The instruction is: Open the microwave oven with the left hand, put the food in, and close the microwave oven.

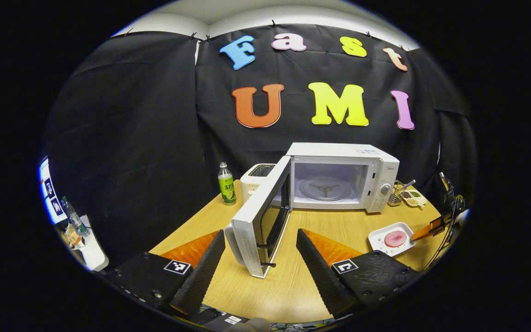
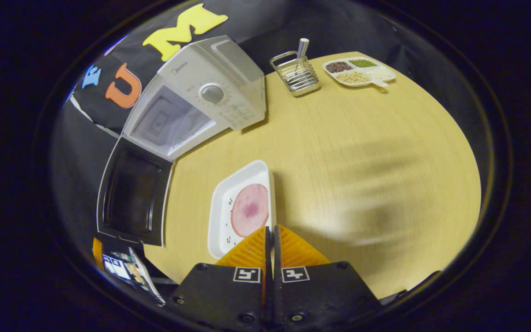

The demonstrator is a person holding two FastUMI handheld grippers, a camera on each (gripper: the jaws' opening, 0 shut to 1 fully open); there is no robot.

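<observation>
Door open, plate pinched, cavity not yet loaded.

Right gripper [image 2: 272,233] is pressed together on the near rim of the plate of food [image 2: 242,207]; microwave [image 2: 191,110] cavity lies ahead-left. Left gripper [image 1: 261,263], spread, straddles the open door [image 1: 258,221].

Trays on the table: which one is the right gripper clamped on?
The white tray holding the pink slice; right gripper pinches its rim. The divided tray sits far off.

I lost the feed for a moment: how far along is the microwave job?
Done: the microwave door stands wide open, turntable bare. In hand: the right gripper has its jaws closed on the rim of the white tray of food, which looks just off the table. The left gripper is open, holding nothing. Left: tray inside, door shut.
</observation>
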